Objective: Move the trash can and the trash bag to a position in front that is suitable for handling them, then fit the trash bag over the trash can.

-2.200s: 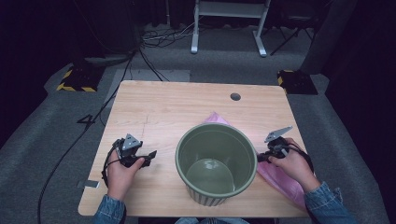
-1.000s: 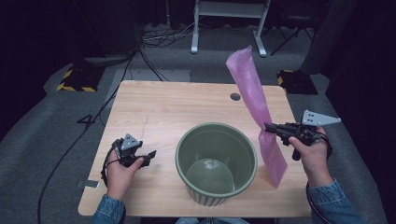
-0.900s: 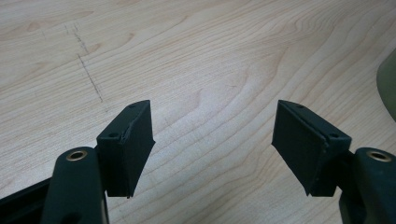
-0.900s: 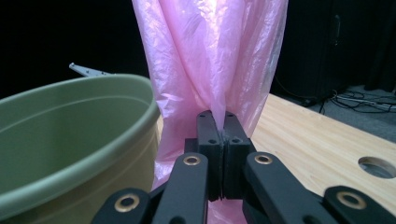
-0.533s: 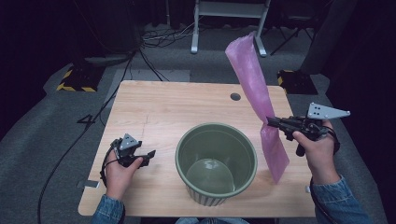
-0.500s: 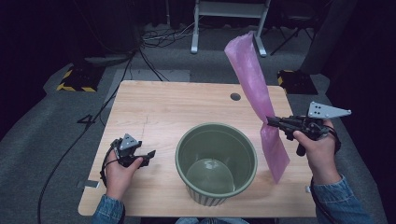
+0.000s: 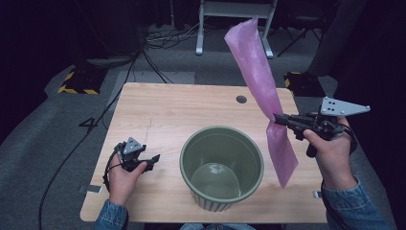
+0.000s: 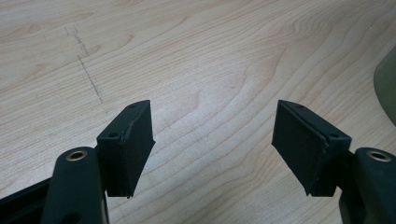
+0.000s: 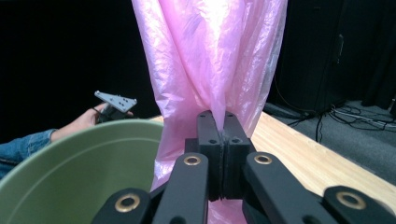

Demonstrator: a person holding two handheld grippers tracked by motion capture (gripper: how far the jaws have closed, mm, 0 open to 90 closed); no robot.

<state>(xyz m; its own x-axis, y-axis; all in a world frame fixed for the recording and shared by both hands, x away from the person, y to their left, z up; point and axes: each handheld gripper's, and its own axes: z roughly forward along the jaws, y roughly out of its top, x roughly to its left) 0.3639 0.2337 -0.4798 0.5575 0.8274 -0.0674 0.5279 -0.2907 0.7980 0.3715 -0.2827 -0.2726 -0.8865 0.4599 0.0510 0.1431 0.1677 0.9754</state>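
Pink plastic bag (image 7: 261,81) is up in the air at the right side of the table (image 7: 177,110), pinched partway along its length. Upper part stands tall and leans back-left, top end reaching over the floor beyond the far edge; lower part hangs down in a narrowing tail (image 7: 282,158) just right of the green bucket (image 7: 221,165), tip above the wood, not touching the rim as far as the high view shows. Film is crinkled and see-thru, gathered into a tight bunch at the grip.

Right gripper (image 7: 280,120) points left, roughly level, jaws pressed together w/ the bag squeezed between them. Right gripper view: the two black pads meet flush on the plastic (image 9: 210,60), which fans out above; bucket rim (image 9: 70,140) sits low left. Right hand (image 7: 328,148) wraps the handle, grey plate on top.

Left gripper (image 7: 152,159) rests low at the front-left of the table, held by the left hand (image 7: 122,177), pointing toward the bucket, near but apart. Its jaws stand wide apart w/ nothing between, bare wood (image 8: 210,70) under them in the left gripper view.

Bucket stands upright near the front edge, center. Small dark hole (image 7: 241,99) in the tabletop further back.
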